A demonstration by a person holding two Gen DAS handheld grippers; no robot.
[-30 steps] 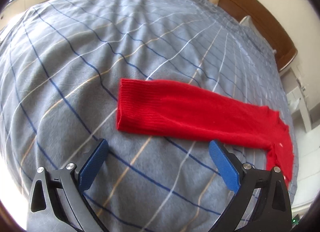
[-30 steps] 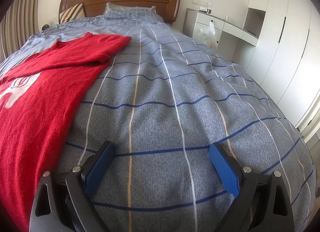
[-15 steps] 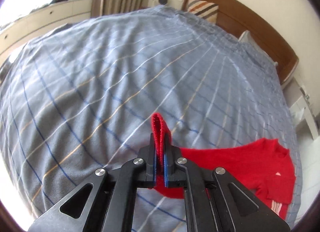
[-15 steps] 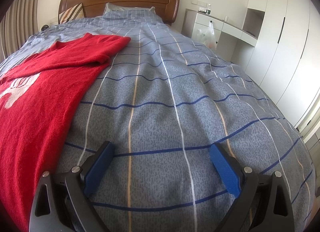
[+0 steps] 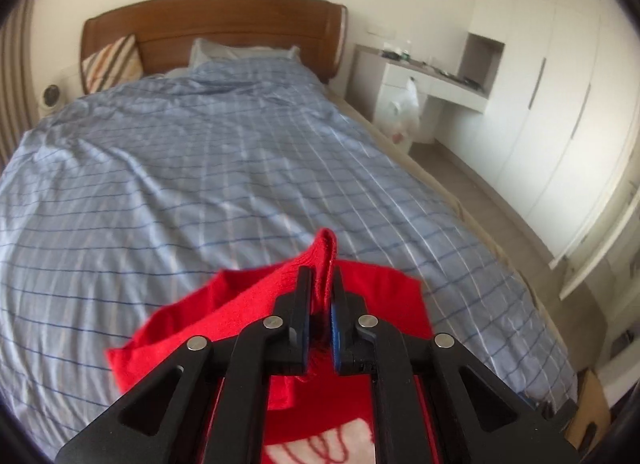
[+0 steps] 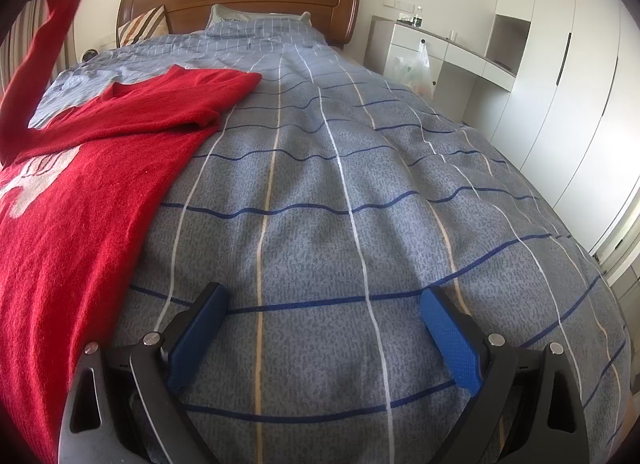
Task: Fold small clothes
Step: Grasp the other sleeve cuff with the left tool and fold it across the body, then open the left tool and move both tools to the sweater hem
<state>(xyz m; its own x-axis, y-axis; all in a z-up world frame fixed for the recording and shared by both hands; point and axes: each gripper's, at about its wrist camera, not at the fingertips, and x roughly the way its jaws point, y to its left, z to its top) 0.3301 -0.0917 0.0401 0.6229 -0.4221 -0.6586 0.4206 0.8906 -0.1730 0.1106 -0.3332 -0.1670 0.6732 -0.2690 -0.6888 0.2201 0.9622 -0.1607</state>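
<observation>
A red knit sweater (image 6: 92,184) with a white print lies spread on the bed at the left of the right wrist view. My left gripper (image 5: 320,284) is shut on the cuff of its sleeve (image 5: 322,254) and holds it lifted above the sweater body (image 5: 360,396). The raised sleeve (image 6: 44,44) shows at the upper left of the right wrist view. My right gripper (image 6: 322,336) is open and empty, low over the blue checked bedspread (image 6: 360,204), to the right of the sweater.
A wooden headboard (image 5: 224,24) with a striped cushion (image 5: 112,62) and a grey pillow (image 5: 244,52) stands at the far end. A white desk (image 5: 432,80) with a hanging plastic bag (image 5: 404,112) and white wardrobes (image 5: 560,104) line the right side.
My left gripper closed on the sleeve cuff, lifted it and swung it round over the sweater body toward the headboard. My right gripper has stayed in place, open.
</observation>
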